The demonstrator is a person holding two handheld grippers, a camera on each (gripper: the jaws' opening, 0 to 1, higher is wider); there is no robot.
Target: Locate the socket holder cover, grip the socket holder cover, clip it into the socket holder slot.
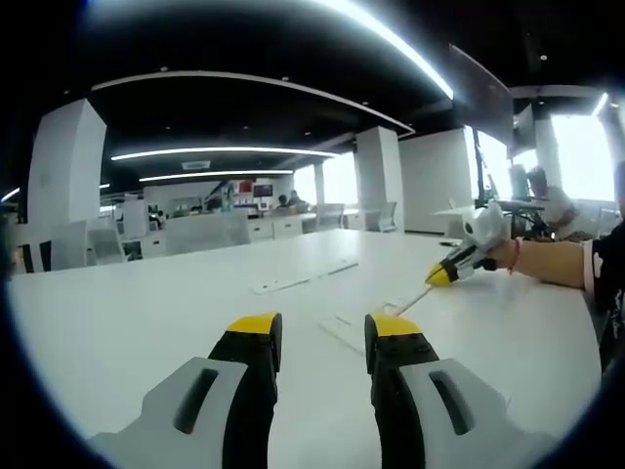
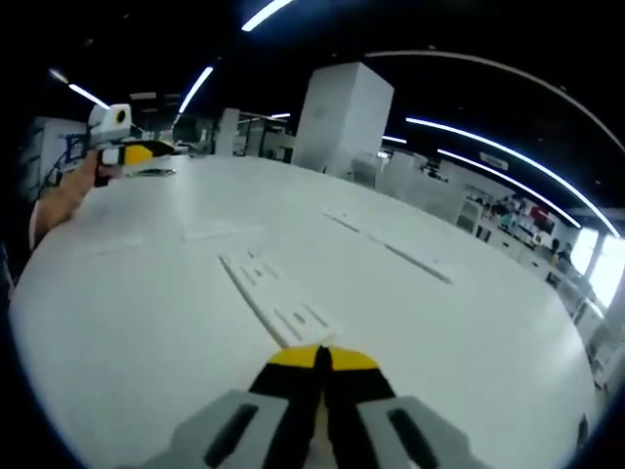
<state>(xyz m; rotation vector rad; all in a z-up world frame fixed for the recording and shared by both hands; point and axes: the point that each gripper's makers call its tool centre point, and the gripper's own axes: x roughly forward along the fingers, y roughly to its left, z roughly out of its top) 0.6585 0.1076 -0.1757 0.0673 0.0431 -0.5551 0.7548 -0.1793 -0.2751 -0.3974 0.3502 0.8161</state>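
Inspector A: Left gripper view. The left gripper (image 1: pixel 323 337) sits at 6 o'clock with its yellow-tipped jaws set well apart and nothing between them. Beyond its right jaw a flat white plate, probably the socket holder (image 1: pixel 344 330), lies on the white table (image 1: pixel 127 322). Confirm the other side?

Inspector B: Confirmed. In the same view the right gripper (image 1: pixel 437 277) enters at 3 o'clock, held in a person's hand (image 1: pixel 500 252), its jaws pinched on one end of a thin white strip that slants down toward that plate. I take the strip for the socket holder cover (image 1: pixel 410 298).

Inspector A: And the right gripper view?

Inspector B: The right gripper (image 2: pixel 320 358) rises at 6 o'clock, jaws drawn together on the near end of the socket holder cover (image 2: pixel 275 302), a long white strip with small rectangular cut-outs running toward 11 o'clock. Whether its far end touches the table (image 2: pixel 469 342) I cannot tell. The left gripper (image 2: pixel 137 153) is at 10 o'clock, well apart.

Inspector A: Other items?

Inspector B: Further long white strips (image 2: pixel 391 249) lie flat on the table toward 1 o'clock; a similar strip (image 1: pixel 303 277) lies at mid-table in the left gripper view.
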